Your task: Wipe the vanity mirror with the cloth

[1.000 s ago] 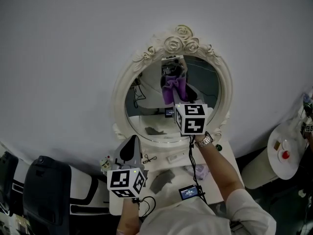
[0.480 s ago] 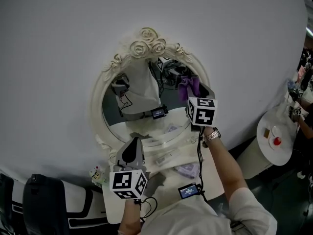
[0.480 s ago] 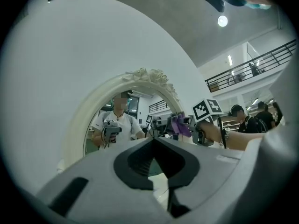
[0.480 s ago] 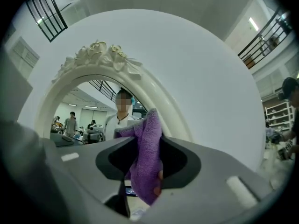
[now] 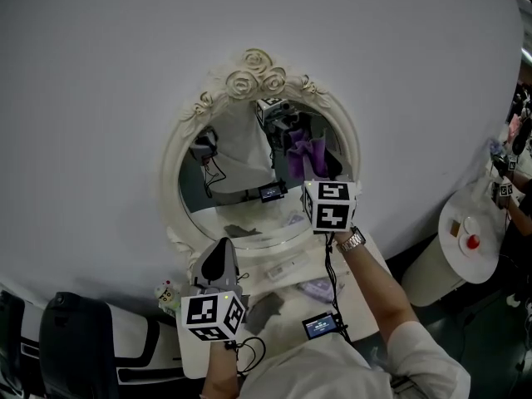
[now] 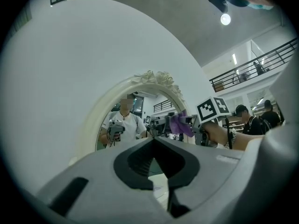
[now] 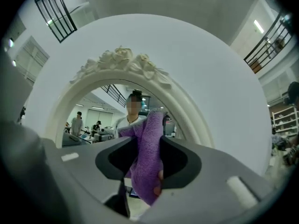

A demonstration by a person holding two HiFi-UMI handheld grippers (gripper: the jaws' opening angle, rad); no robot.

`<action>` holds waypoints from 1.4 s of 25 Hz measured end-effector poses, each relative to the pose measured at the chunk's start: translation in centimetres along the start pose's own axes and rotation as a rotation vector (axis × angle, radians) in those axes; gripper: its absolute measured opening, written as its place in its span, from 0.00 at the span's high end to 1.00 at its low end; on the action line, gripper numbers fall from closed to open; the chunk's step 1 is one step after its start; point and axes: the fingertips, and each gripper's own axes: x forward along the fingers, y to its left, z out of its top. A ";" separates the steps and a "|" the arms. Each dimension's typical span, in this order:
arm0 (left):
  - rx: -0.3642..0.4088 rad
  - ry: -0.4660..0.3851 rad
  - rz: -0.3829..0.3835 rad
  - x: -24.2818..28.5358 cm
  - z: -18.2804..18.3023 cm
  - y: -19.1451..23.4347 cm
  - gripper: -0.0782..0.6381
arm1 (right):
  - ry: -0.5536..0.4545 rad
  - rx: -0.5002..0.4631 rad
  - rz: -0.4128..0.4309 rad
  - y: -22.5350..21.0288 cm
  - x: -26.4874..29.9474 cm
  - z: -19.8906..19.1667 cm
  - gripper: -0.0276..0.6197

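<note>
Now the right gripper is clamped on the purple cloth, the fabric bunched between its jaws and hanging out below them, and it holds that cloth up against the glass of the vanity mirror in its white rose-topped frame. Compared with half a second ago, the cloth has slid inward from the right edge of the glass toward the middle and sits a little lower, and the marker cube behind it has dropped and shifted left with it. That reads as a sideways wiping stroke under way, so the job is in progress rather than starting or finished. Judging by where the cloth lies, the right and centre of the glass are being covered, while the left half and the lower band are probably still to do. Whether the cloth presses flat on the glass or only grazes it cannot be told from here. The left gripper has barely moved: it hangs low in front of the mirror with its jaws brought together on nothing, well apart from the cloth and taking no part in the wiping
</note>
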 end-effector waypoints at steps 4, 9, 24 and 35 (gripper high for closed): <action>0.009 -0.008 0.039 -1.0 0.5 1.1 0.89 | -0.036 -0.025 0.132 6.5 -0.6 0.8 0.71; 0.009 -0.009 0.159 -4.4 0.6 4.2 0.89 | -0.030 0.003 0.306 14.7 -0.3 0.8 0.71; 0.006 0.000 0.456 -14.2 0.3 12.3 0.89 | 0.035 0.011 0.508 29.3 0.9 -2.1 0.71; -0.008 0.032 0.270 -7.6 -1.1 8.3 0.89 | 0.065 0.001 0.391 20.9 1.8 -3.5 0.71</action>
